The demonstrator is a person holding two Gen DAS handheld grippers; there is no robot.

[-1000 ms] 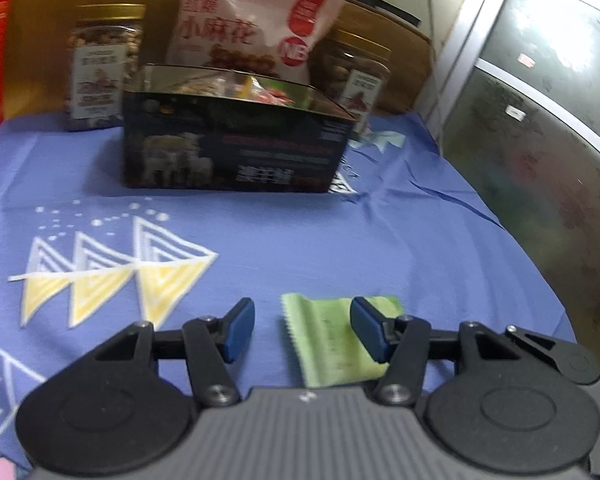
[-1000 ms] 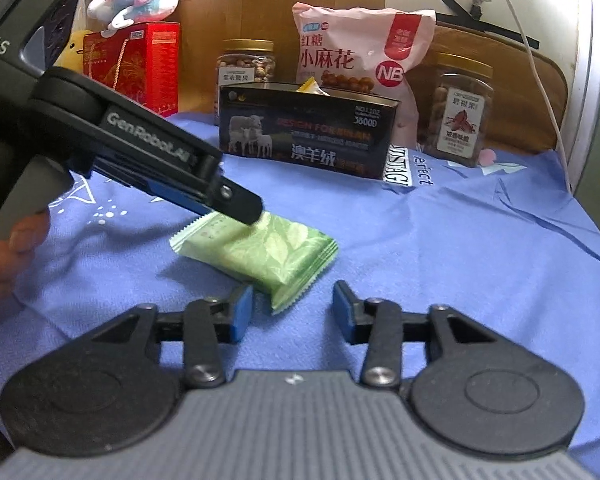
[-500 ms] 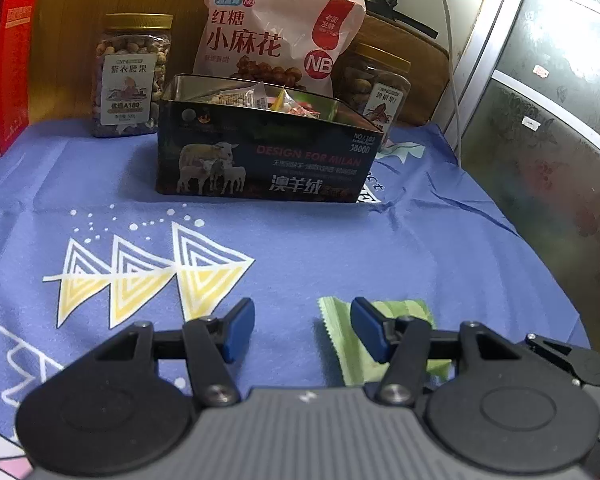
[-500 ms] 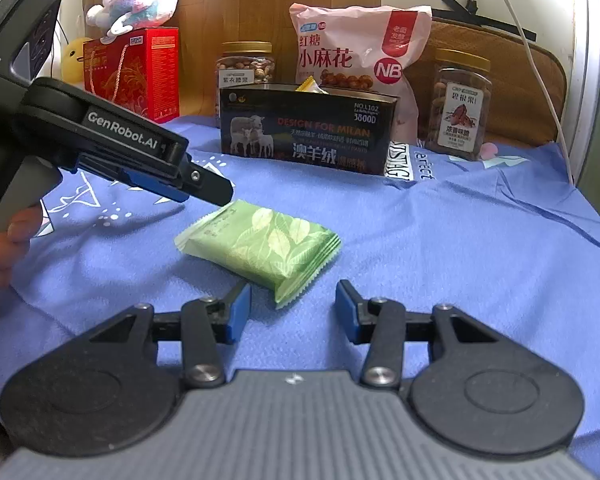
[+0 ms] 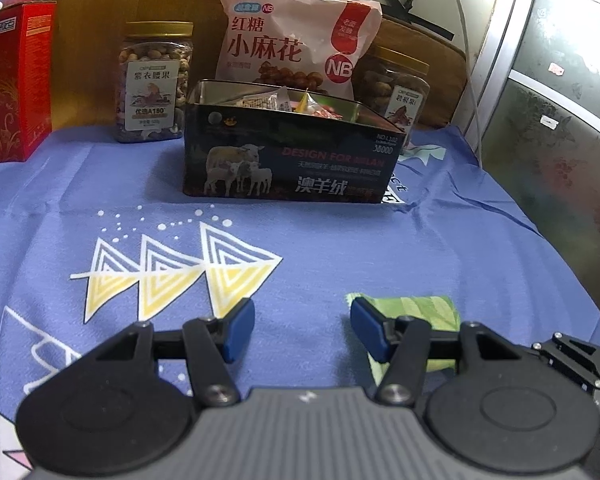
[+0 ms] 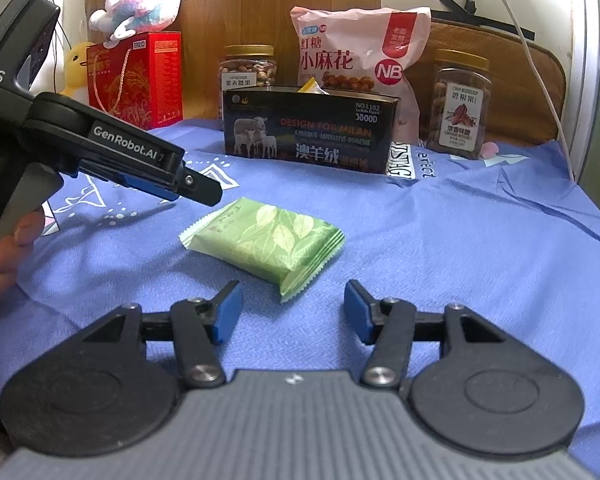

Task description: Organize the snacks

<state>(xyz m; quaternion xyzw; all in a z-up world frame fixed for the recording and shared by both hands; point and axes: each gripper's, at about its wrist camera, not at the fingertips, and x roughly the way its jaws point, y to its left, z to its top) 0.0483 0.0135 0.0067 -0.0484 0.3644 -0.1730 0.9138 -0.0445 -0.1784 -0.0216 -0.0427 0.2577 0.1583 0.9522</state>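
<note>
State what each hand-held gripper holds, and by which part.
Nothing. The green snack packet lies free on the cloth; the right hand-held gripper is opening, empty, and the left stands open.

Dim, bluish indoor light; sharp centres, fisheye bending at edges, soft shadows.

The snack packet (image 6: pixel 266 246) lies on the counter (image 6: pixel 460 240) just ahead of the right gripper (image 6: pixel 292 312), with the left gripper (image 6: pixel 204 190) to its left. Further ahead stands the tin (image 6: pixel 312 136) holding sweets, with a bag (image 6: pixel 360 56) and two jars (image 6: pixel 248 68) behind it
</note>
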